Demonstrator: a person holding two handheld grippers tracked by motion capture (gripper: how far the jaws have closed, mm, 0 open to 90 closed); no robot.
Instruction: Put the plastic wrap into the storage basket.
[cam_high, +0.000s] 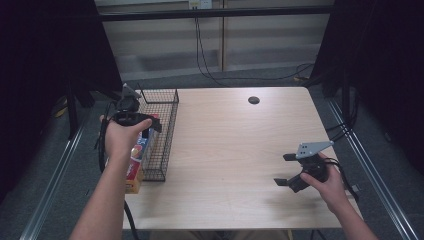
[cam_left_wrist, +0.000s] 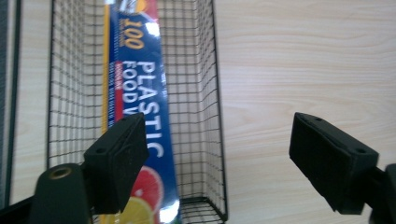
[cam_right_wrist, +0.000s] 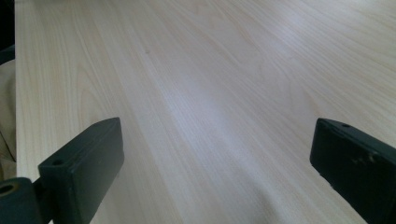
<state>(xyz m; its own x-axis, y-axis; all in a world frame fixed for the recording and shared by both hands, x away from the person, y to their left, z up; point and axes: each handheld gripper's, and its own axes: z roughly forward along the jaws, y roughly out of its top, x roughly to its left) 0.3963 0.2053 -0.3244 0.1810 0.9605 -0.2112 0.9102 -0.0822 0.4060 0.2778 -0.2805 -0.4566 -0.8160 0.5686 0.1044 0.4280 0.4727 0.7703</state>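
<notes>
Jaws wide apart on the left gripper (cam_left_wrist: 219, 163), black blocky pads with nothing pinched between them, hanging over the near end of the wire basket (cam_left_wrist: 205, 93). And down in that basket lies the plastic food wrap box (cam_left_wrist: 140, 93), a long, slim carton, glossy blue with white lettering, a yellow edge and citrus slices printed at its near end, running lengthwise along the basket floor. From the high view the box's near end (cam_high: 134, 175) pokes out past the basket's short side at the table's left edge. The basket (cam_high: 167, 107) is a narrow rectangular cage of thin black mesh, standing on the left side of the table. Over on the right, the right gripper (cam_high: 286, 169) is spread open too, matte black pads scuffed at the edges, holding nothing, held low above bare wood well apart from the basket. The table (cam_high: 230, 150) is pale, smooth wood grain with rounded corners and a small dark round cap (cam_high: 254, 100) near the far edge. Grey carpet, dark curtains on both sides and loose cables behind.
</notes>
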